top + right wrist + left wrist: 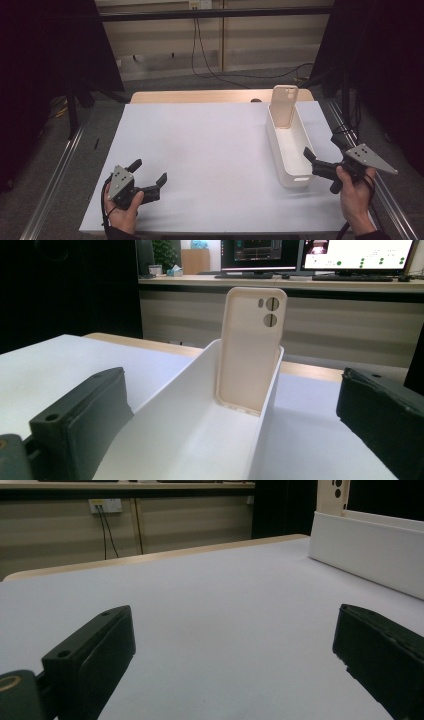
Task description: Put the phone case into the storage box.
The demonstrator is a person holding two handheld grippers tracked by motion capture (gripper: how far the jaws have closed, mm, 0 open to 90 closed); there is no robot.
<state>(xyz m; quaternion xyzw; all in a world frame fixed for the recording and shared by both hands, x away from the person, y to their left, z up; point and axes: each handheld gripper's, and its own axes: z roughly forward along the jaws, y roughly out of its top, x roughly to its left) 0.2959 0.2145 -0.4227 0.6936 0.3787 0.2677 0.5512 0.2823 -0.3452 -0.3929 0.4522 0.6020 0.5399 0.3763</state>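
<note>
From the high view, a white-covered table (210, 150) carries a long, narrow white bin (290, 145) along its right side, with a beige phone case (284, 106) standing upright inside the bin's far end, leaning against the end wall and rising above the rim. The left gripper (150, 179) sits low at the near left of the table, held in the person's left hand (122, 210), its jaws spread apart with nothing between them. The right gripper (320, 169) is held in the right hand (356, 197) just beside the bin's near end, and its jaws also stand apart and empty. The right gripper view looks straight down the length of the bin (200, 440) from its near end, and it reveals what the overhead camera leaves unclear: the phone case (250, 350) has two round camera cut-outs near its top, and computer monitors (320, 252) glow on a desk beyond the table. The left gripper view, close to the tabletop (200, 605), shows the bin (370, 550) from outside as a plain white wall at the right, with the top of the case (332, 495) poking above it, and a wall socket (105, 505) with cables behind.
</note>
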